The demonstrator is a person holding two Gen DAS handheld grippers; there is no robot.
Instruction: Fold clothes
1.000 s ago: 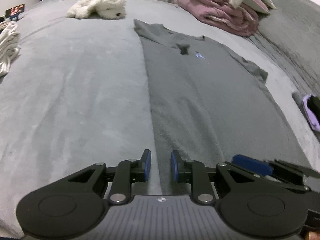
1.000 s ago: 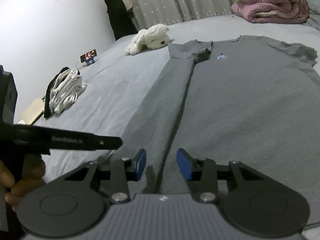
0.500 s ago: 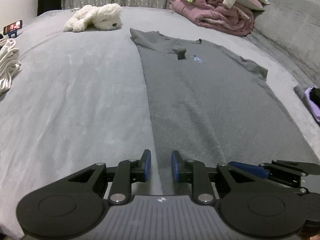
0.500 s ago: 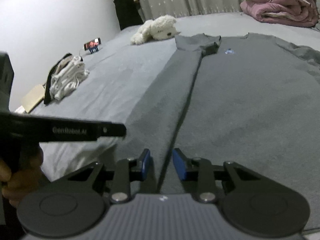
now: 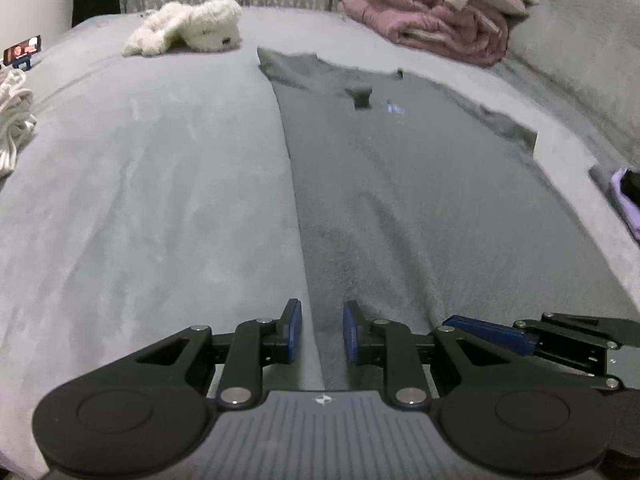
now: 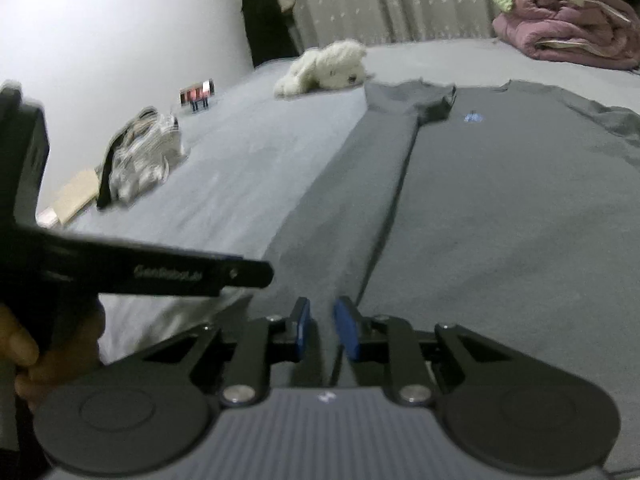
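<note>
A dark grey T-shirt (image 5: pixel 400 200) lies flat on the grey bed, collar at the far end, with its left side folded inward as a long strip (image 6: pixel 360 200). My left gripper (image 5: pixel 322 332) is at the near hem, its blue pads set close on the folded left edge, and creases run from it up the cloth. My right gripper (image 6: pixel 322 330) is at the same hem just to the right, pads nearly together on the strip's inner edge. In the left wrist view one blue pad of the right gripper (image 5: pixel 492 334) shows beside mine. A hand (image 6: pixel 24 356) holds the left tool.
A white plush toy (image 5: pixel 188 26) lies beyond the collar. Rolled pink blankets (image 5: pixel 432 20) are stacked at the back right. A heap of white clothes (image 6: pixel 140 160) and a small lit screen (image 6: pixel 198 94) are on the left. A purple item (image 5: pixel 624 200) lies at the right edge.
My right gripper's pads have drawn together from a wider gap onto the hem. The left gripper's gap is the same. Both views have tilted up and creases have appeared in the shirt.
</note>
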